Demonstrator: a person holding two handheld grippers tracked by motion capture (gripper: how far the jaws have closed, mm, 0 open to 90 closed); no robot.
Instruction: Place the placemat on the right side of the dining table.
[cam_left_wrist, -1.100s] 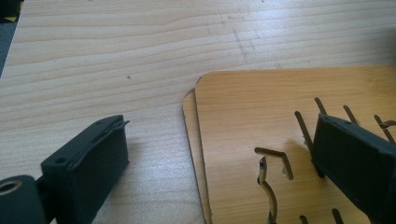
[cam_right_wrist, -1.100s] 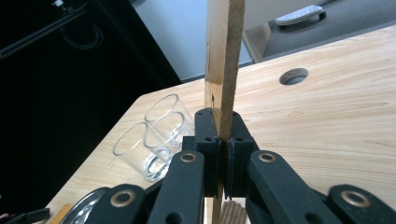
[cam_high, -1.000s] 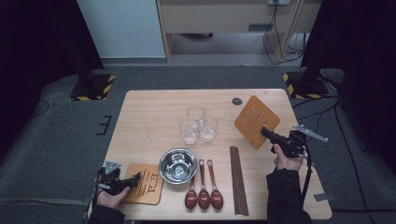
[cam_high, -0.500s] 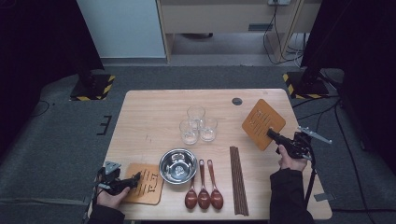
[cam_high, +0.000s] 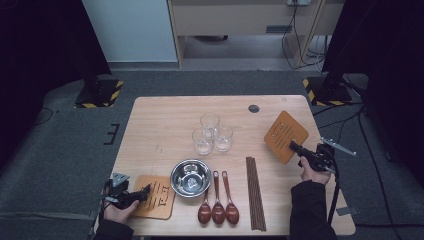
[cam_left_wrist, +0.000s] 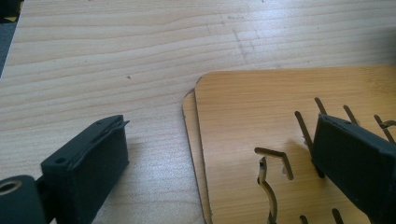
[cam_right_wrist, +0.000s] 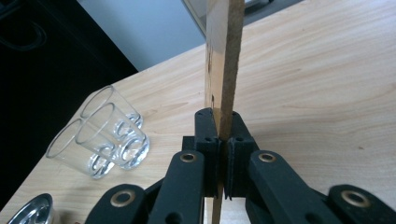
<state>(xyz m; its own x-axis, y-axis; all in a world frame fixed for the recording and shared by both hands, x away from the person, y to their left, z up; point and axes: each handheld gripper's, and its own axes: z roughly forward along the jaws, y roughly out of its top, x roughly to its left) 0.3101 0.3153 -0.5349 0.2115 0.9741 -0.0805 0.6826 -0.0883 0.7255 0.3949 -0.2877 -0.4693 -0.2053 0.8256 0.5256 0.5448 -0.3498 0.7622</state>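
The right claw (cam_high: 296, 148) clenches a coaster (cam_high: 285, 135) by its near corner, well right of the glasses (cam_high: 212, 133); the left claw (cam_left_wrist: 219, 158), released, straddles the other coaster's (cam_left_wrist: 261, 121) edge.

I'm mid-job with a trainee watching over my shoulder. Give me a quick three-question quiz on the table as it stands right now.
1. True or false: the right tool is clamped on the edge of a wooden coaster.
2. How many wooden spoons lie beside the steel bowl? A) two B) three C) four
3. What lies under the open left tool, and how many layers show at its edge?

Key
1. True: the board stands thin between the shut jaws in the right gripper view.
2. B.
3. Stacked wooden coasters; two edges show in the left gripper view.
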